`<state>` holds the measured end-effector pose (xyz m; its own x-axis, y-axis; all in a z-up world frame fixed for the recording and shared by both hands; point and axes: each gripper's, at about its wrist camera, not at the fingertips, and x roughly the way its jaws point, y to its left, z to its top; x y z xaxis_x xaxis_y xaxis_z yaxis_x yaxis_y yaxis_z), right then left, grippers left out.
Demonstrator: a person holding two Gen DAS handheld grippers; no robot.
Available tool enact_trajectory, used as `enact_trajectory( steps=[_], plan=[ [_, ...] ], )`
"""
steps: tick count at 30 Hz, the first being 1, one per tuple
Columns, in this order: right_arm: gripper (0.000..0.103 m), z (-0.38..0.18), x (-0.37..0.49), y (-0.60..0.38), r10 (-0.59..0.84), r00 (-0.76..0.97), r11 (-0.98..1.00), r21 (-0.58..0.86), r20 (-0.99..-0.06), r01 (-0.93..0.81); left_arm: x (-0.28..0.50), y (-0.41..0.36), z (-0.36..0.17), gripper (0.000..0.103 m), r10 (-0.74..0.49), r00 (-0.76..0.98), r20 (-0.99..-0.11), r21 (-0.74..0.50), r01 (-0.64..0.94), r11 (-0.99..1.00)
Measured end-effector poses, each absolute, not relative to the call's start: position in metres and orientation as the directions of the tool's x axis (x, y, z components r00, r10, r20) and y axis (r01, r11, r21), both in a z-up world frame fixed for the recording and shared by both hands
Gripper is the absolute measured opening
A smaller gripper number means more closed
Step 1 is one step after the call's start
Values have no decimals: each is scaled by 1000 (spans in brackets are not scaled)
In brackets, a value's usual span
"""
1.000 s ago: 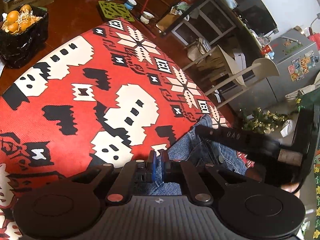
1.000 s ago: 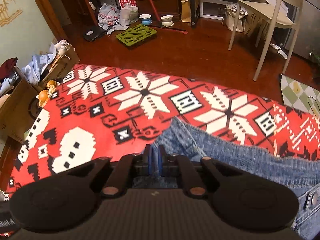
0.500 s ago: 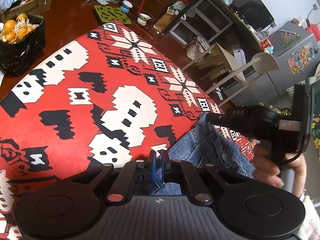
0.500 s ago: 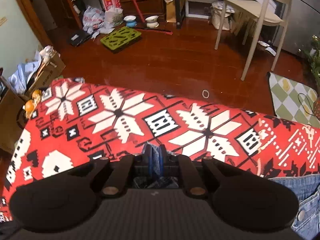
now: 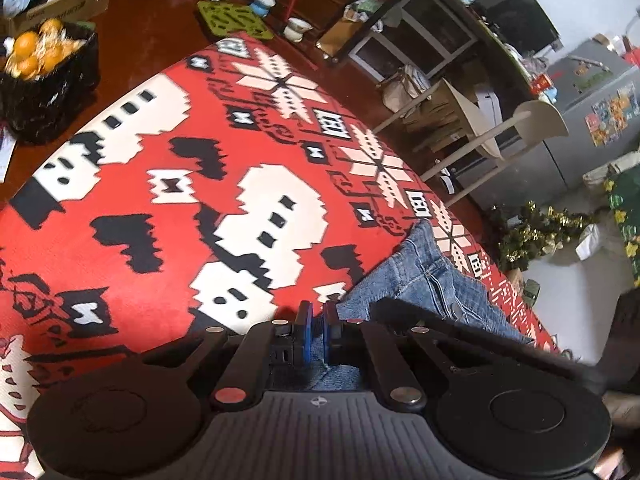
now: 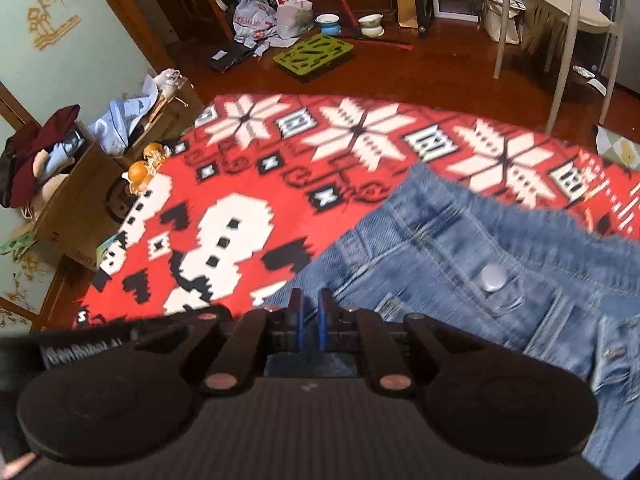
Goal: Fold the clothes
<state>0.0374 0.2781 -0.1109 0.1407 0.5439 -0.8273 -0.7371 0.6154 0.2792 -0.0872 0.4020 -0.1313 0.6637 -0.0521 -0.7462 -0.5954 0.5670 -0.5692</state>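
Denim, one blue garment (image 6: 472, 248), lies on the right part of the table, spread over one red patterned cloth (image 5: 132, 208). Two claws work at its near edge: the left claw (image 5: 317, 334) is pinching a fold of denim, while the right claw (image 6: 310, 322) is pressed nearly together, and whether it grips fabric I cannot tell. Beyond the far edge stand one pale chair (image 6: 560, 20), one green mat (image 6: 314, 53) and two bowls (image 6: 370, 24). Cardboard boxes (image 6: 76, 204) crowd the left side.
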Motion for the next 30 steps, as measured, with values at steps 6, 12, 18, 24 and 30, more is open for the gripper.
enact_trajectory(
  steps=[6, 12, 18, 24, 30],
  plan=[
    [8, -119, 31, 289, 569, 77, 597, 347, -819, -723, -96, 415, -132, 5, -95, 685, -722, -629, -593, 502],
    [9, -118, 14, 299, 560, 72, 580, 329, -825, -745, -97, 416, -130, 5, -85, 674, -734, -614, -604, 509],
    [9, -120, -8, 286, 589, 21, 563, 392, -808, -727, -103, 418, -121, 5, -64, 680, -731, -606, -603, 519],
    [10, -95, -26, 268, 624, 42, 546, 396, -780, -738, -118, 411, -111, 6, -53, 681, -730, -593, -594, 543],
    [10, -41, -29, 211, 610, 115, 575, 338, -784, -745, -139, 387, -88, 18, -31, 705, -709, -573, -549, 608]
  ],
)
